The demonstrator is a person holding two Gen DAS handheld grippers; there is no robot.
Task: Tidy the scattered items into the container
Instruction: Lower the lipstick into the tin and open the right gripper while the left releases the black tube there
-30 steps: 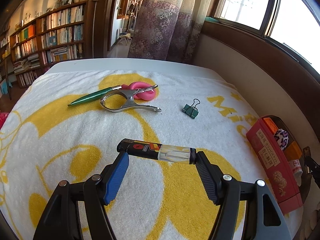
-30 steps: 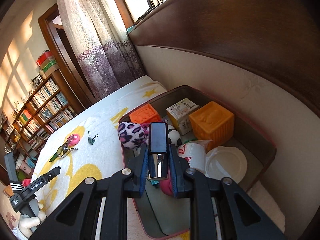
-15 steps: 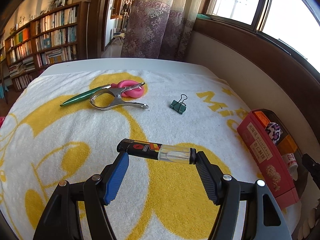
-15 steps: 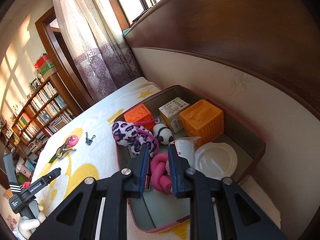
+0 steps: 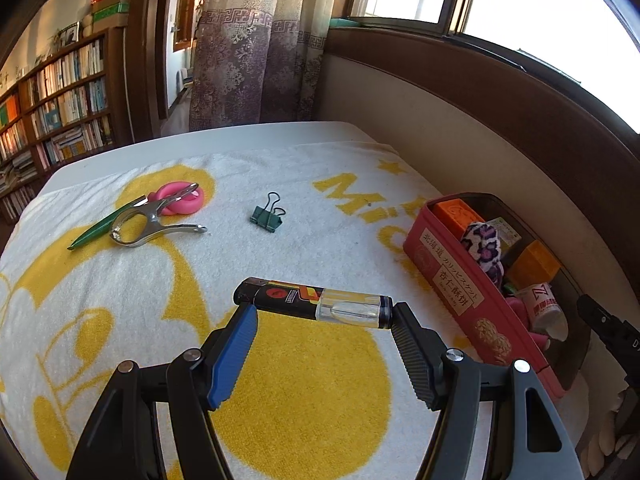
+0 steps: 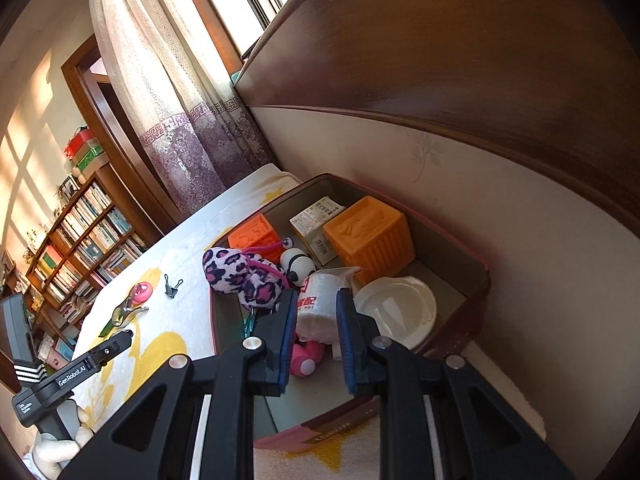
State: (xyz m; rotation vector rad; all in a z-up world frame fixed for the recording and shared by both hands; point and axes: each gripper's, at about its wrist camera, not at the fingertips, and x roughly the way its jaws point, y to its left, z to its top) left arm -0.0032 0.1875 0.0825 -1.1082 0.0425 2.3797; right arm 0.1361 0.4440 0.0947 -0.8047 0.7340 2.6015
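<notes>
My left gripper (image 5: 322,320) is shut on a black and clear lighter (image 5: 316,304), held crosswise above the yellow and white towel (image 5: 304,380). The red container (image 5: 460,292) stands to its right by the wall. On the towel lie a green binder clip (image 5: 267,218), a metal clamp (image 5: 152,224), a pink ring (image 5: 182,200) and a green pen (image 5: 94,234). My right gripper (image 6: 316,322) hovers over the container (image 6: 476,292), fingers slightly apart and empty. Inside are two orange blocks (image 6: 370,238), a leopard plush (image 6: 244,276), a white cup (image 6: 320,308) and a white lid (image 6: 400,308).
A wall with a dark wood ledge (image 5: 500,120) runs along the right side behind the container. Curtains (image 5: 256,48) and a bookshelf (image 5: 52,104) stand beyond the table's far edge. The left gripper's handle (image 6: 68,376) shows in the right wrist view.
My right gripper let go of the dark item it held over the container and its fingers have parted. My left gripper has carried the lighter to the right, closer to the container.
</notes>
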